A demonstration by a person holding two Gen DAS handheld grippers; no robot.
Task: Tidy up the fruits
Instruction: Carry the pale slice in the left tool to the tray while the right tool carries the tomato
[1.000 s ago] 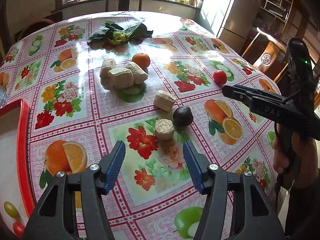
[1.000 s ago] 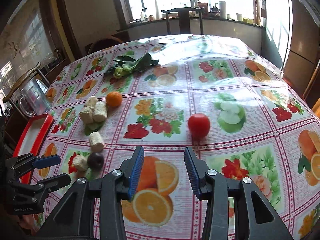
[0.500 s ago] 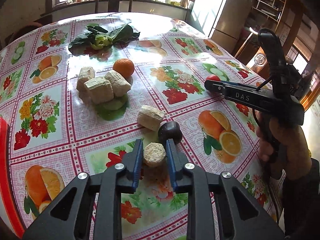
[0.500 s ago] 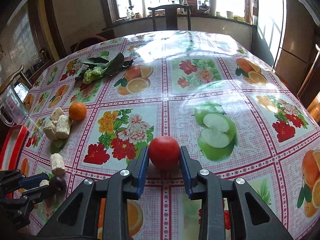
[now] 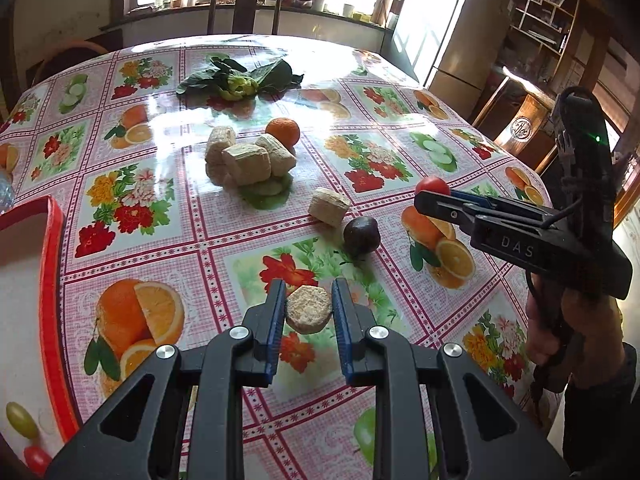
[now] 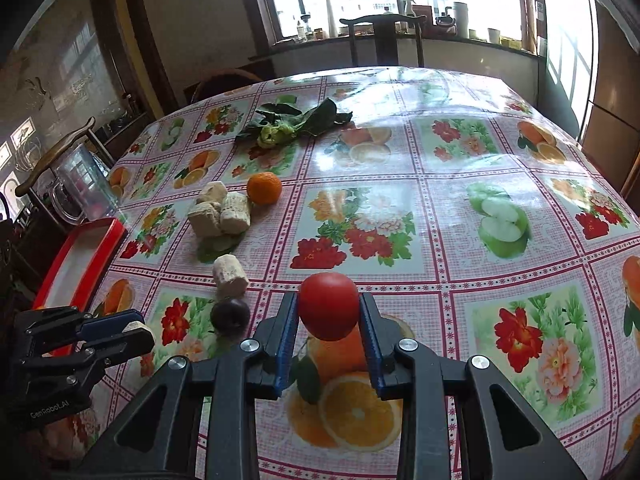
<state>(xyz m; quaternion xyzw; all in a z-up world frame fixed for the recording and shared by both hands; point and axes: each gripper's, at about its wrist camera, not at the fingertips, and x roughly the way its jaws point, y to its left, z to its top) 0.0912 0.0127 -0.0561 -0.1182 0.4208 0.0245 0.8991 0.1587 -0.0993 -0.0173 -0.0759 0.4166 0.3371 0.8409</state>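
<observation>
My left gripper point(image 5: 308, 309) is shut on a round beige corn piece point(image 5: 308, 314) and holds it just above the tablecloth. My right gripper point(image 6: 329, 314) is shut on a red tomato point(image 6: 329, 305), lifted off the table; it also shows in the left wrist view point(image 5: 432, 186). A dark purple fruit point(image 5: 361, 235) and another corn piece point(image 5: 329, 207) lie just beyond the left gripper. A pile of corn pieces point(image 5: 246, 160) and an orange point(image 5: 283, 132) lie further back. A red-rimmed tray point(image 5: 48, 264) sits at the left edge.
Leafy greens point(image 5: 240, 80) lie at the far side of the round table. A clear jug point(image 6: 82, 188) stands off the table's left side. A dark wooden chair point(image 5: 242, 6) stands behind the table. A wooden cabinet point(image 5: 516, 128) is at the right.
Both grippers closed from open: the left on the corn piece, the right on the tomato. Both have since lifted their items and pulled back toward me.
</observation>
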